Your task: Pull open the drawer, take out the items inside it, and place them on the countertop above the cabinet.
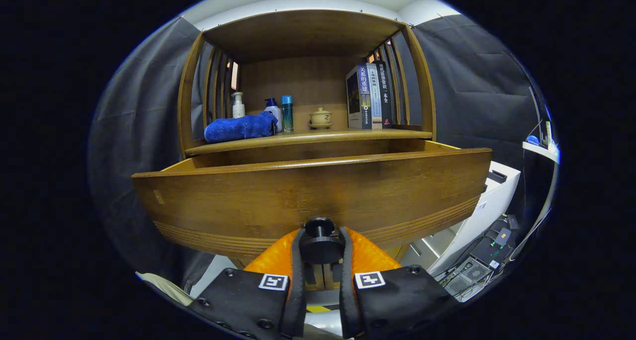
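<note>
Pulled out from the wooden cabinet (308, 37), drawer (313, 191) with front panel close ahead. On the surface (308, 137) above: books (370, 96) standing right, rolled blue towel (241, 127) left, bottles (278, 112) beside it, small lidded cup (320, 117) between. Fingers (296, 260) of gripper (320, 248) clamped on the drawer's black knob (320, 240).
</note>
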